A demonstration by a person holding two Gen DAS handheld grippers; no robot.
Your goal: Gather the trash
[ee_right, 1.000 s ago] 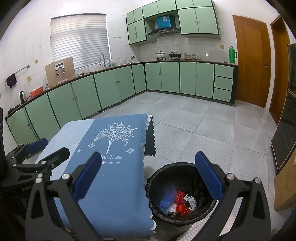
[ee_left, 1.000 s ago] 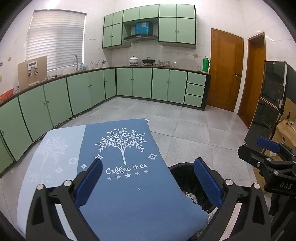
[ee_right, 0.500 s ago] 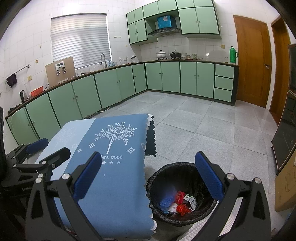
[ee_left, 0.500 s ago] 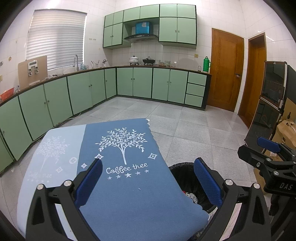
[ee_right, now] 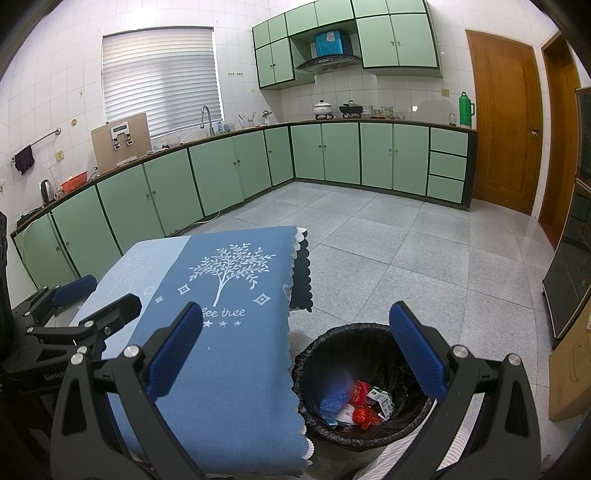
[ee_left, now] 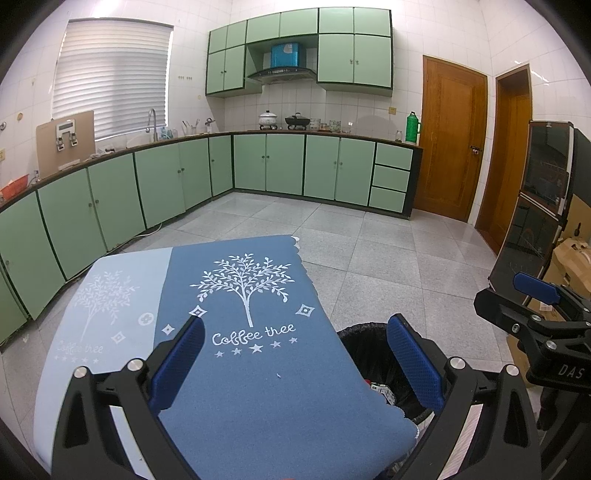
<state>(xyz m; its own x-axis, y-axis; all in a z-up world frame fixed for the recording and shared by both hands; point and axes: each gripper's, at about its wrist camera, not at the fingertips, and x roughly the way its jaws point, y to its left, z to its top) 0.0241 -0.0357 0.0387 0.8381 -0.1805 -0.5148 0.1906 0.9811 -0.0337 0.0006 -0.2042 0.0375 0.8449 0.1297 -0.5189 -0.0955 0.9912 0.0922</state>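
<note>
Nothing has shifted in the last second. My left tongs [ee_left: 295,354] and right tongs [ee_right: 295,350] gape wide, empty. Trash [ee_right: 356,404] lies inside the bin [ee_right: 369,328], just beside the tablecloth [ee_right: 236,354]; collecting looks finished.

Mint-green base cabinets [ee_left: 284,164] ran along 2 white-tiled walls [ee_right: 55,92] under matching wall cabinets [ee_right: 399,35]. A blind-covered window [ee_left: 110,77] faced grey speckled floor tiles [ee_right: 406,251], beside 2 wooden doors [ee_left: 452,140].
</note>
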